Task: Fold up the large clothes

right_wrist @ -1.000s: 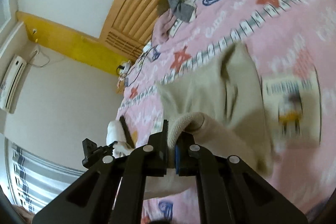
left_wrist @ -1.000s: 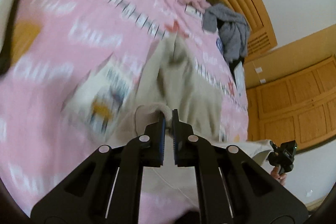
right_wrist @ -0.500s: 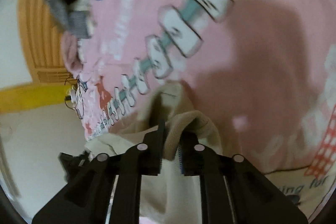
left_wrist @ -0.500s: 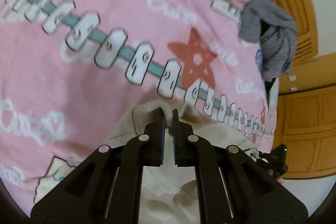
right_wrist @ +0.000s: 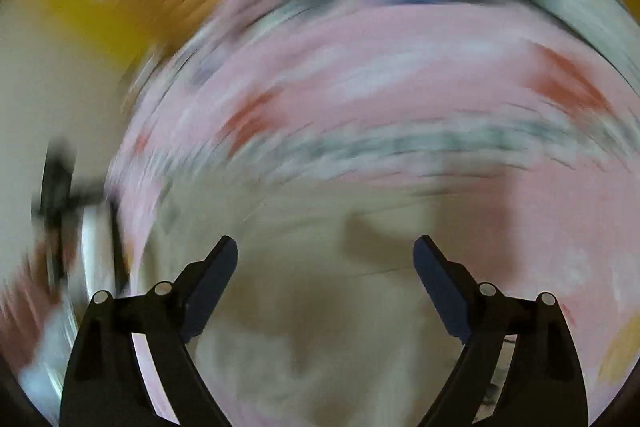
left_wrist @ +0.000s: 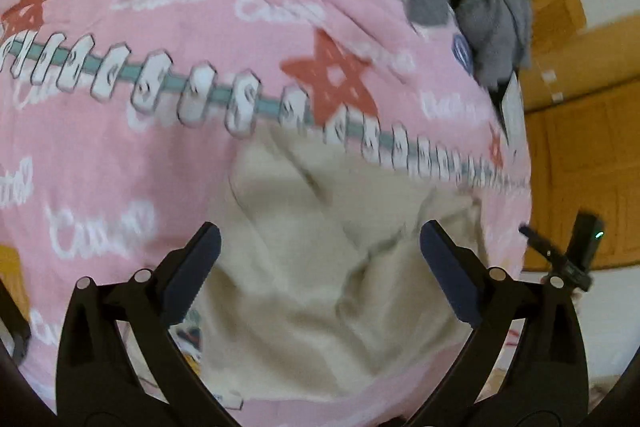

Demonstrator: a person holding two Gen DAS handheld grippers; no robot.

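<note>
Risk of folded edge springing back on crumpled beige fabric garment (left_wrist: 320, 267) lying loose on pink patterned bedspread (left_wrist: 160, 7), left gripper (left_wrist: 320, 247) and right gripper (right_wrist: 326, 255) both opening, nothing clamped (right view badly blurred)

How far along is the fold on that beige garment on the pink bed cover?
Done, apparently: the beige garment lies doubled on the pink bed cover, its edge near the printed band. In hand: nothing; the left tongs and right tongs are opening with no cloth pinched, the right view blurred. Left: probably smoothing or another fold, and the grey garment heaped near the headboard is unfolded.
</note>
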